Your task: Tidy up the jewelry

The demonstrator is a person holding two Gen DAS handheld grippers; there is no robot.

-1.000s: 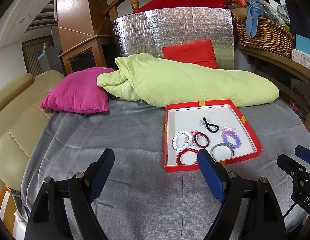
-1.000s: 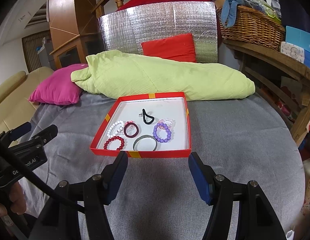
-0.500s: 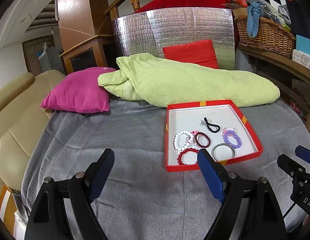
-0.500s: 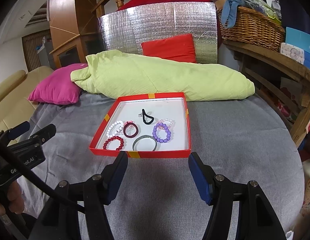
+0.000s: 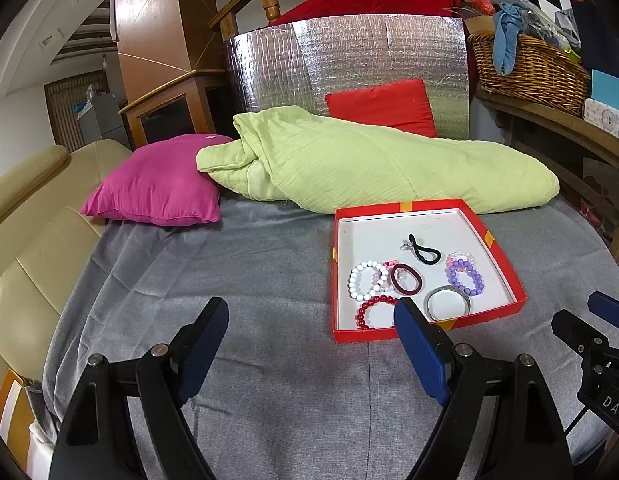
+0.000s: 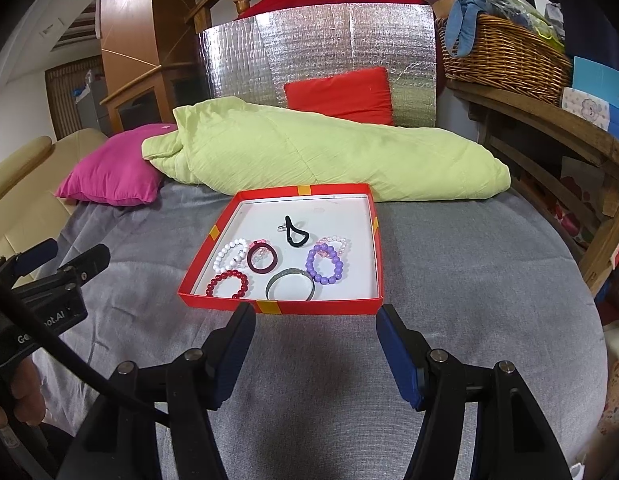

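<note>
A shallow red tray (image 6: pixel 329 307) with a white floor lies on the grey cloth; it also shows in the left wrist view (image 5: pixel 505 264). In it lie a red bead bracelet (image 6: pixel 227 284), a white bead bracelet (image 6: pixel 228 255), a dark red hair tie (image 6: pixel 262 260), a silver bangle (image 6: pixel 290 284), a purple bead bracelet (image 6: pixel 324 268), a pale pink bead bracelet (image 6: pixel 336 242) and a black hair tie (image 6: pixel 296 235). My right gripper (image 6: pixel 315 338) is open and empty, just in front of the tray's near wall. My left gripper (image 5: pixel 311 330) is open and empty, to the left of the tray's near corner.
A light green quilt (image 6: pixel 309 152) lies right behind the tray, with a pink cushion (image 6: pixel 109 176) at its left and a red cushion (image 6: pixel 341 94) against a silver foil board (image 6: pixel 317 40). A wooden shelf with a wicker basket (image 6: pixel 505 52) stands at the right. A beige sofa (image 5: pixel 25 216) borders the left.
Both views have crept slightly; the tray sits a touch nearer and lower in the right wrist view. Both grippers stay open and the jewelry has not moved.
</note>
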